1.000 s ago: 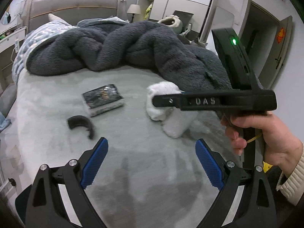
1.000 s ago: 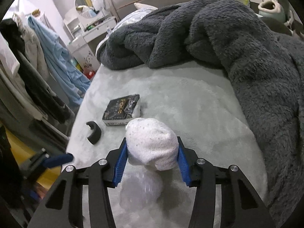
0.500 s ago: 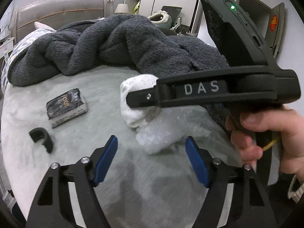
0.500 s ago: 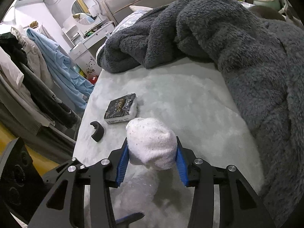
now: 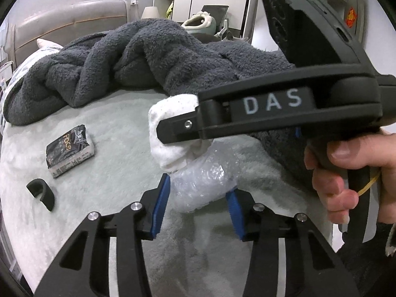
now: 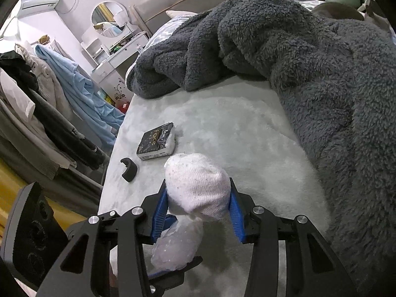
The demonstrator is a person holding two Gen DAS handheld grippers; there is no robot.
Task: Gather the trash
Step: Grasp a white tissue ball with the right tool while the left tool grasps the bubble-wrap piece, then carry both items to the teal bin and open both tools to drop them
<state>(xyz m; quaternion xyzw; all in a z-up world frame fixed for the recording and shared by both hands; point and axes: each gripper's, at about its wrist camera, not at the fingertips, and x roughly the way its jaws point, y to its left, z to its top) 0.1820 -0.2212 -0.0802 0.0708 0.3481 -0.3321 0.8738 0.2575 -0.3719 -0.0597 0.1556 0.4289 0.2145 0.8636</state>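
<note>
Left tool [image 5: 198, 198] has slid in since a second ago, jaws closing around the clear crinkled plastic wrap [image 5: 203, 180], lower centre; right tool [image 6: 198, 205] stays clamped on the white knitted sock [image 6: 198, 185]

Even, soft indoor light, sharp focus, strong fisheye bending and dark corners.

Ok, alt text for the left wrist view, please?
The left gripper, jaws closing, straddles a crumpled clear plastic wrap hanging from a white knitted sock gripped by the right gripper. Behind, on the pale bedspread: a dark tissue pack.
</note>
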